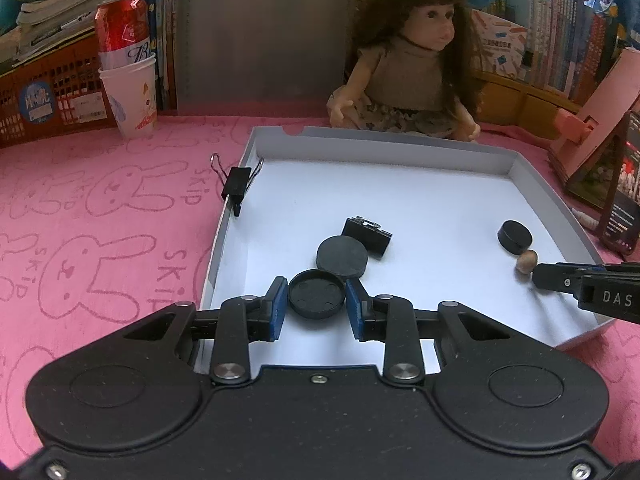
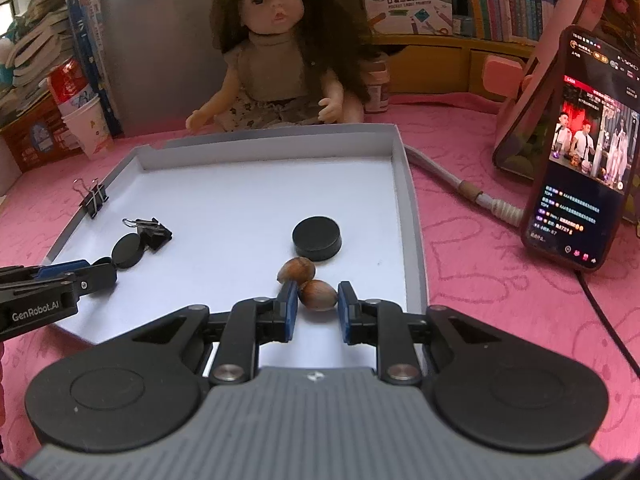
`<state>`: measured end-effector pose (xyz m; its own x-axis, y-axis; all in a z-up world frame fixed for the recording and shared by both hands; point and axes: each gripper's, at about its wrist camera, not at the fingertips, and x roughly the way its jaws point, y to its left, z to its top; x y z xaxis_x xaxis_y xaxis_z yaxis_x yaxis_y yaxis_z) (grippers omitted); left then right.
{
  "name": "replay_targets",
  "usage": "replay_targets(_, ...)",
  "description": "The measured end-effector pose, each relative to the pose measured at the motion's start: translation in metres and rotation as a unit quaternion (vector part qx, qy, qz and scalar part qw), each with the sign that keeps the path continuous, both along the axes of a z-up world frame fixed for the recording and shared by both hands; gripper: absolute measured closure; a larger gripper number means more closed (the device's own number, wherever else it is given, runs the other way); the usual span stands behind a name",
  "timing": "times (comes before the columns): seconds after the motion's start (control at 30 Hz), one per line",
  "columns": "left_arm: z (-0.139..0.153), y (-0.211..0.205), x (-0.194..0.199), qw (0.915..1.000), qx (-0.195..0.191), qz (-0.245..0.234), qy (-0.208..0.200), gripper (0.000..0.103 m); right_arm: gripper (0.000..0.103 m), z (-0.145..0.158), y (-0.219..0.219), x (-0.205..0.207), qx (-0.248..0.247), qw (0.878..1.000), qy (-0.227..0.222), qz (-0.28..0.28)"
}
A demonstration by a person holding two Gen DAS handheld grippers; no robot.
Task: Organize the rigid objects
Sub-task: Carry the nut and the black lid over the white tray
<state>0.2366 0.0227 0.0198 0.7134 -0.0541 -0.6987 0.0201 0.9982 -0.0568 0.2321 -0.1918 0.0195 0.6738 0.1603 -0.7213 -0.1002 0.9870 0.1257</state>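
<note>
The left gripper [image 1: 317, 296] is closed on a black disc [image 1: 317, 294], its blue pads pressing the rim on both sides, low over the near left part of the white tray [image 1: 400, 152]. Just beyond it a second black disc [image 1: 342, 257] lies flat on the tray floor, touching a black binder clip [image 1: 368, 237]. Another binder clip [image 1: 236, 188] is clamped onto the tray's left wall.

The right gripper [image 2: 318, 297] grips a hazelnut [image 2: 318, 295] between its pads near the tray's front right; whether the nut rests on the floor or hangs just above it is hard to tell. A second hazelnut [image 2: 297, 269] lies touching it, and a thicker black puck [image 2: 317, 238] sits just behind.

The tray stands on a pink cloth [image 1: 100, 220]. A doll [image 2: 276, 48] sits behind the tray, a phone [image 2: 580, 152] leans at the right, and a red can [image 1: 122, 28] stands in a paper cup [image 1: 130, 96] at the back left.
</note>
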Motion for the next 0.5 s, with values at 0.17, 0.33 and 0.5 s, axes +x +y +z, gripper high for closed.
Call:
replay_targets(0.17,-0.002,-0.0019,0.006,1.0,0.006,0.003,-0.006,0.074,0.077,-0.0019,0.001,0.0047,-0.008,1.0,-0.005,-0.002)
replay_targets(0.33,-0.0022,-0.0032,0.0085,0.9999,0.01,0.004,-0.009,0.073,0.075,-0.0032,0.0008,0.0077,-0.013,1.0,-0.012,-0.004)
replay_targets(0.5,0.0013,-0.0043,0.0035,0.9999,0.006,-0.003,-0.014,0.07,0.053,-0.002,0.0016,0.0039,-0.017,1.0,-0.022,-0.002)
